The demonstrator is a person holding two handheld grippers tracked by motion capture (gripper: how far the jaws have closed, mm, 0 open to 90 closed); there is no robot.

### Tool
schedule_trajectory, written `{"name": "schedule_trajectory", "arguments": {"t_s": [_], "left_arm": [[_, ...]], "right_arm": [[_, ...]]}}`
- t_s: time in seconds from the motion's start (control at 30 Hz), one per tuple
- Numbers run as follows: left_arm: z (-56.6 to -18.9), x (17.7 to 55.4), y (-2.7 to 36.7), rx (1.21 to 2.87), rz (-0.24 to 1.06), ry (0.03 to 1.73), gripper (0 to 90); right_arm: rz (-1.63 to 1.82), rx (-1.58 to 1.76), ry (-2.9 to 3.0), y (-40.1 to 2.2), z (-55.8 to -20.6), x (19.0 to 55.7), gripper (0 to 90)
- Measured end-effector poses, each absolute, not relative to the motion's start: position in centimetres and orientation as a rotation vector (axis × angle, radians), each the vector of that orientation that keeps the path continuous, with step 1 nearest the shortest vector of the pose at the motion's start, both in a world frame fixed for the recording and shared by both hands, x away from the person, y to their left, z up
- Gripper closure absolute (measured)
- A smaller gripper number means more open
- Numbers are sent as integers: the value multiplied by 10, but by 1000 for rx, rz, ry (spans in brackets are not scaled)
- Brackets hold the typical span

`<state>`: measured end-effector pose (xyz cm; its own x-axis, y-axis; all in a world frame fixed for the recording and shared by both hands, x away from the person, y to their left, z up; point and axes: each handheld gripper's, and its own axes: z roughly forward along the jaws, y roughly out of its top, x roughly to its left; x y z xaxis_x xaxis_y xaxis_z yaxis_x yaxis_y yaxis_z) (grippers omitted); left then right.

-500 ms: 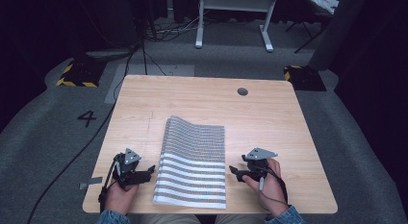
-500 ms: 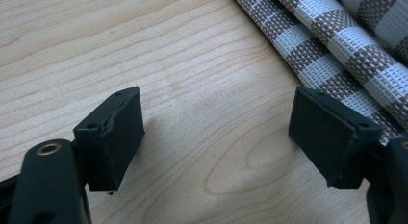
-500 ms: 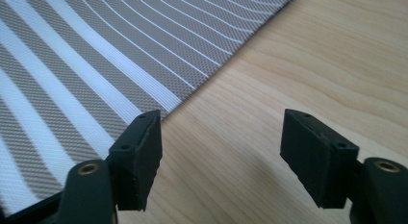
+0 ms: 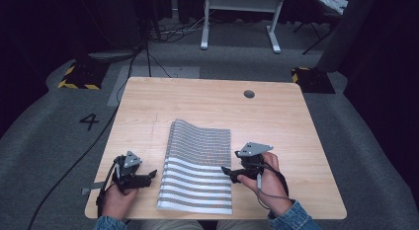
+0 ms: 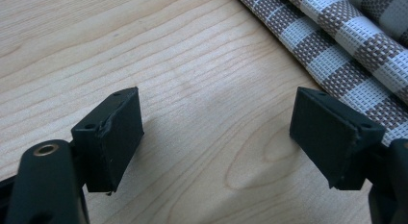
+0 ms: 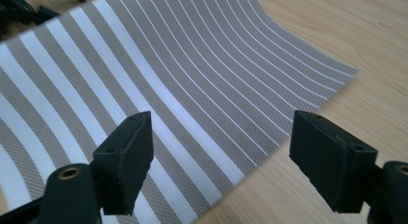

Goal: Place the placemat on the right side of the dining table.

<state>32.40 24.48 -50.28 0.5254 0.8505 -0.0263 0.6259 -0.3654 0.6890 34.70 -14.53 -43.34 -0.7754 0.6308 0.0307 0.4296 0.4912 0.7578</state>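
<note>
Item: striped woven placemat [image 4: 197,166], lying near the front edge of the wooden bench [image 4: 296,121], far end curling upward. Left claw [image 4: 150,175]: open, empty, low over bare wood just beside the mat's left edge. Right claw [image 4: 228,172]: open, empty, at the right edge, over the mat. Handling note: close squarely on each side edge, at matching heights, to lift evenly.

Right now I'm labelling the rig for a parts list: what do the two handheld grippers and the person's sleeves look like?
Both the left gripper and right gripper are black, each topped with a grey three-cornered plate and trailing a black cable. Their jaws end in flat, black, blocky pads with small screw holes, and a brass-coloured ring sits at a jaw's base. The person wears blue denim sleeves.
</note>
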Motion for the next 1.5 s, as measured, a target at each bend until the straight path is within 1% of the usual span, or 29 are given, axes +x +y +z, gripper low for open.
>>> {"name": "schedule_trajectory", "arguments": {"t_s": [0.17, 0.2, 0.27, 0.33, 0.37, 0.47, 0.5, 0.6, 0.63, 0.67, 0.7, 0.8, 0.97, 1.07, 1.1, 1.17, 1.27, 1.3, 1.33, 1.43, 1.5], "left_arm": [[-503, 322, 244, 2100, 450, 1220, 192], [-503, 322, 244, 2100, 450, 1220, 192], [-503, 321, 244, 2101, 450, 1226, 192], [-503, 321, 244, 2101, 444, 1224, 192], [-503, 320, 244, 2098, 456, 1233, 192], [-503, 320, 244, 2094, 460, 1238, 192], [-503, 319, 244, 2095, 461, 1240, 192], [-503, 318, 244, 2092, 459, 1234, 196], [-503, 318, 244, 2095, 461, 1236, 198], [-503, 318, 244, 2095, 459, 1236, 198], [-503, 318, 244, 2095, 459, 1236, 198], [-503, 318, 243, 2093, 459, 1231, 203], [-503, 313, 235, 2124, 434, 1167, 206], [-503, 310, 231, 2136, 429, 1139, 206], [-503, 310, 231, 2136, 429, 1139, 206], [-503, 310, 230, 2139, 417, 1129, 206], [-503, 308, 228, 2151, 414, 1100, 206], [-503, 306, 228, 2152, 420, 1098, 240], [-503, 305, 227, 2148, 414, 1088, 254], [-503, 304, 227, 2150, 417, 1083, 265], [-503, 302, 225, 2147, 416, 1078, 306]], "right_arm": [[1214, 852, 2500, -114, -425, 354, 225], [1214, 852, 2500, -114, -425, 354, 225], [1224, 818, 2499, -93, -422, 357, 221], [1232, 798, 2511, -85, -421, 358, 234], [1236, 756, 2543, -70, -420, 361, 256], [1233, 745, 2582, -49, -417, 368, 285], [1233, 745, 2582, -49, -417, 368, 285], [1195, 767, 2602, -31, -418, 375, 301], [1192, 778, 2614, -25, -420, 376, 317], [1197, 802, 2631, -15, -424, 380, 367], [1196, 803, 2630, -10, -427, 382, 374], [1191, 858, 2623, 5, -432, 383, 362], [1172, 854, 2619, 19, -439, 382, 339], [1120, 888, 2609, 32, -443, 381, 300], [1120, 888, 2609, 32, -443, 381, 300], [1067, 886, 2597, 38, -446, 382, 261], [1024, 883, 2596, 39, -448, 382, 253], [992, 872, 2606, 39, -451, 383, 237], [984, 863, 2615, 38, -451, 384, 235], [979, 865, 2614, 40, -452, 383, 227], [961, 854, 2648, 41, -455, 381, 164]]}}
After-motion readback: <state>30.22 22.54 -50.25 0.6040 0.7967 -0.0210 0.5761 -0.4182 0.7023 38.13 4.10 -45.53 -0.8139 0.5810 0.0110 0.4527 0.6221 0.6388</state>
